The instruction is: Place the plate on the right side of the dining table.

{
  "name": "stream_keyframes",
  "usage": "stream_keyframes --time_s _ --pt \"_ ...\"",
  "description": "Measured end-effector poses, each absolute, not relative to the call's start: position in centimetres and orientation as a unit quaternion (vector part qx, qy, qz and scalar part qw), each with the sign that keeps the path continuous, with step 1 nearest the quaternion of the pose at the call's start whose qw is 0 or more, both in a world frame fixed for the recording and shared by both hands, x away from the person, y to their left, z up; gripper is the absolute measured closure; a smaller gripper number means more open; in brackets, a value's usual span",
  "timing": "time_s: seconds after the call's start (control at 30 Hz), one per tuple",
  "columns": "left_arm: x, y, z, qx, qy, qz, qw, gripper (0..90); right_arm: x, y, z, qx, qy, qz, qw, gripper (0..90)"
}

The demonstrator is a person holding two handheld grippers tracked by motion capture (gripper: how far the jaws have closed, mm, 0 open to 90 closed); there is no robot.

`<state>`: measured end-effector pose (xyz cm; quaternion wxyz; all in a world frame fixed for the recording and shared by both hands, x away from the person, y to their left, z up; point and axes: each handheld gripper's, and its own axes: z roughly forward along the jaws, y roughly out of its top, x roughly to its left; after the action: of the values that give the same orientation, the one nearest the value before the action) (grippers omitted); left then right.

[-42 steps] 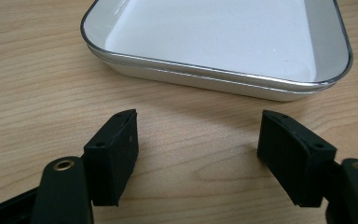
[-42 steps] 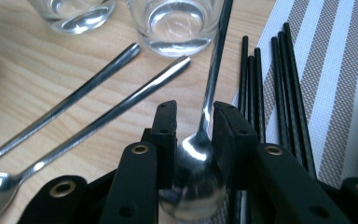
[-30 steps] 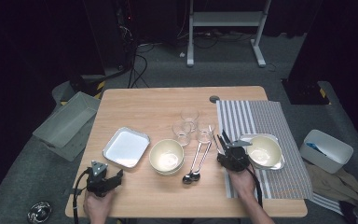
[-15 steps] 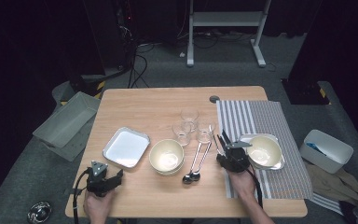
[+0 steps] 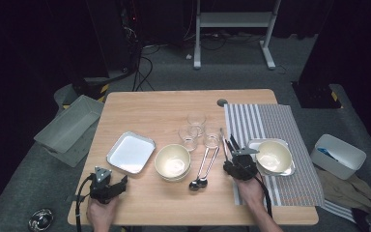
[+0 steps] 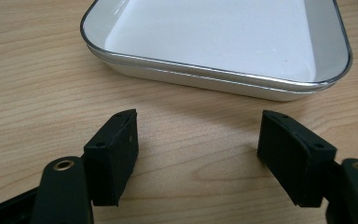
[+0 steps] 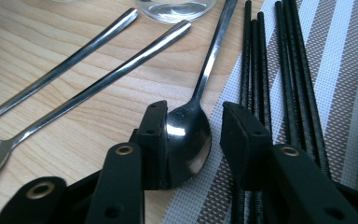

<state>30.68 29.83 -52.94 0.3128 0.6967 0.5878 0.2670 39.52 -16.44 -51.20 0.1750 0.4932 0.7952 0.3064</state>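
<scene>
Spoon bowl sits between my right gripper's part-open jaws on the worktop.

My right gripper straddles the spoon at the striped mat's edge, beside black chopsticks; one pad touches the bowl, the other is clear, so no grip yet. Light, stiff, slick steel: I'd pinch the neck. Its handle runs away from me towards a glass. My left gripper gapes, holding nothing, before the white tray.

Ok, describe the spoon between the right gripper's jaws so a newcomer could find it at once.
Start at the striped placemat on the table's right side and go to its left edge. There a spoon lies with its bowl between the right gripper jaws, beside black chopsticks. The other two spoons lie farther left, wholly on the wood.
</scene>
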Motion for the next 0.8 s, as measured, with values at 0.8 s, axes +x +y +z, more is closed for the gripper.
stream_keyframes --time_s 0.8 --pt "30.64 29.77 -52.94 0.698 0.585 0.267 0.313 30.6 39.46 -16.84 -51.19 0.495 0.793 0.305 0.181 77.7"
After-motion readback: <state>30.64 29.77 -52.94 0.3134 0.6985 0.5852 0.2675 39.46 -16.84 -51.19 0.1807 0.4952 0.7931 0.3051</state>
